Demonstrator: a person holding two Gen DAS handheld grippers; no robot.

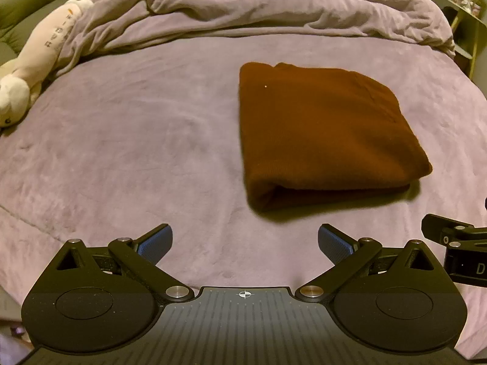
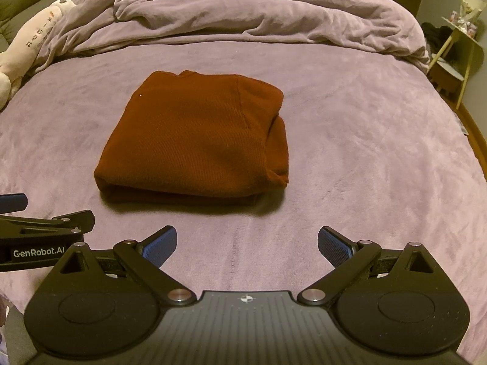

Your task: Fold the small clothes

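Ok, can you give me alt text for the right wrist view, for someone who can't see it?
A rust-brown garment lies folded into a compact rectangle on a lilac bed cover, untouched. The right hand-held gripper is open, short of its near edge, and the left hand-held gripper shows at the left edge. A rumpled duvet and a plush toy lie behind.

A: Bkgd items?
B: Lilac bedspread [image 2: 350, 140]; rumpled duvet [image 2: 243, 12] at far end; plush toy [image 1: 33, 60] w/ printed lettering, far left; small side table [image 2: 459, 48], far right.
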